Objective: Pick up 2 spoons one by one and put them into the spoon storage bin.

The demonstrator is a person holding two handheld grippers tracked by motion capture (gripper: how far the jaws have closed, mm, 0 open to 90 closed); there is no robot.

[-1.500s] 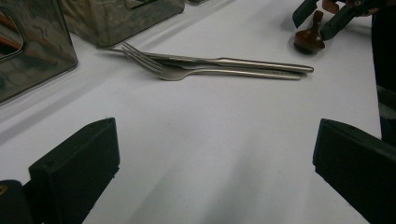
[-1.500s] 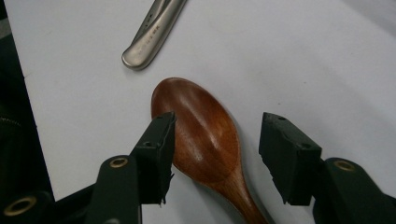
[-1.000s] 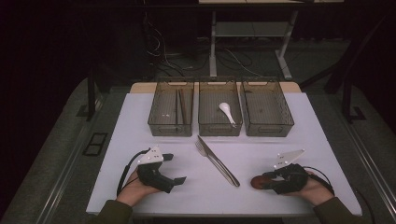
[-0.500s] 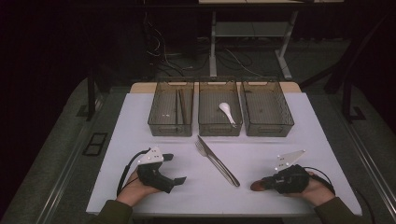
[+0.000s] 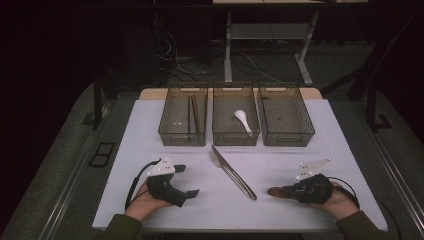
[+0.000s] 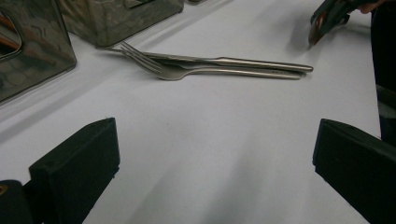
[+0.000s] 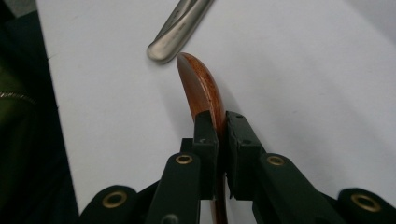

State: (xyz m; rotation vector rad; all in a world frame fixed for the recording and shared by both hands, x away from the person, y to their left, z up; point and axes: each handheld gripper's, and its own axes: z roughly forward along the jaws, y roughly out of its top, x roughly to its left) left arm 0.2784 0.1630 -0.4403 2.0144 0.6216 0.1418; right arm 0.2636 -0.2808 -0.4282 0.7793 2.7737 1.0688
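On the counter (image 5: 150,130), near its front right edge, a brown wooden spoon (image 7: 200,88) is clamped edgewise in the right tool (image 7: 221,126), whose jaws have just been closing on it. Its tip is seen just beside the handle ends of the knife (image 5: 235,172) and fork (image 6: 187,71). At the front left, the left tool (image 5: 187,181) is held wide open, with nothing between its jaws.
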